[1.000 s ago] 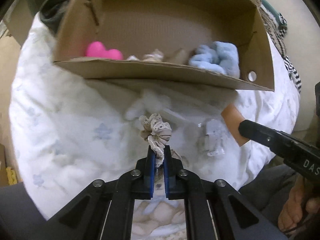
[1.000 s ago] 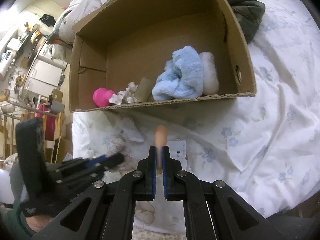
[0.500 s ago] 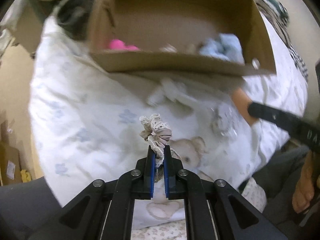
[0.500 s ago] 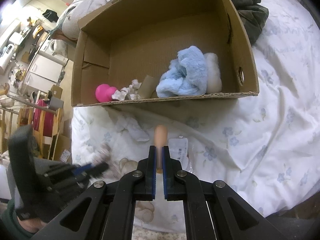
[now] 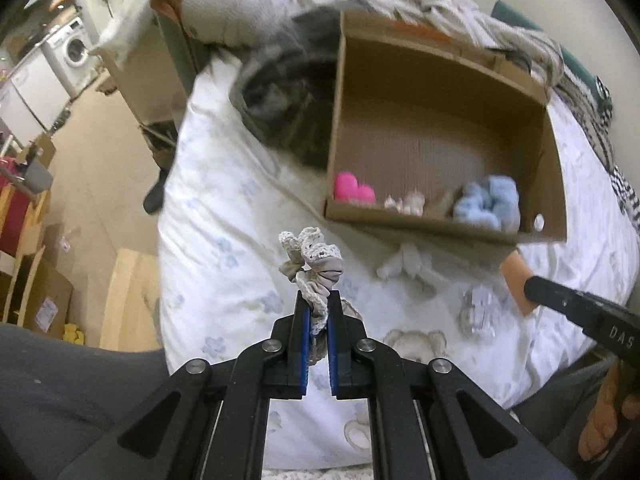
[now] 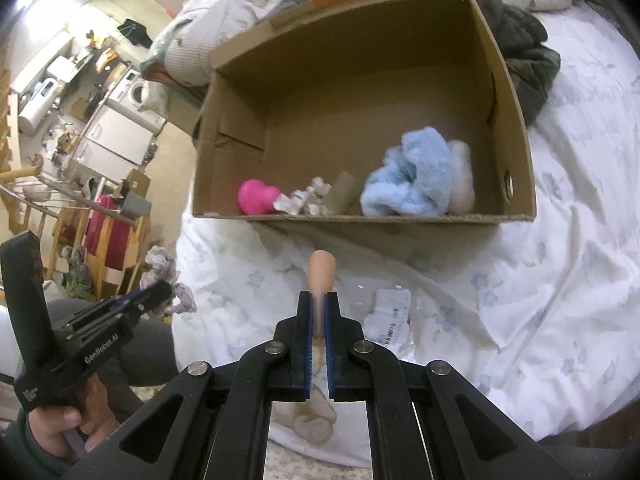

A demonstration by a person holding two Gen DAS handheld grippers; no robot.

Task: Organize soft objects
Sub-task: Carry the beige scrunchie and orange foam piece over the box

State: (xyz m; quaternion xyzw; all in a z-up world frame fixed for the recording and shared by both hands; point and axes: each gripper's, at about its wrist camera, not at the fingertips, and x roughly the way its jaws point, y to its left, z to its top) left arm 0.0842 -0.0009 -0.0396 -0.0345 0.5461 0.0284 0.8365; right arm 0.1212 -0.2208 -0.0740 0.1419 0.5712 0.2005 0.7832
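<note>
Left tool (image 5: pixel 317 312) clenched a bunched grey fabric scrunchie with cream lace trim (image 5: pixel 311 261); right tool (image 6: pixel 318 314) pinched a flat peach-coloured pad (image 6: pixel 321 276).

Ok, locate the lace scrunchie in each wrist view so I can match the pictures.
Left wrist: lace scrunchie at centre, clamped in the left gripper.
Right wrist: same scrunchie at far left, at the tip of the left gripper.
Shared landmark: cardboard box holding the pink toy.

"GenRobot.AI" on the left gripper (image 6: pixel 154 294); "DAS" on the right gripper (image 5: pixel 536 286).
</note>
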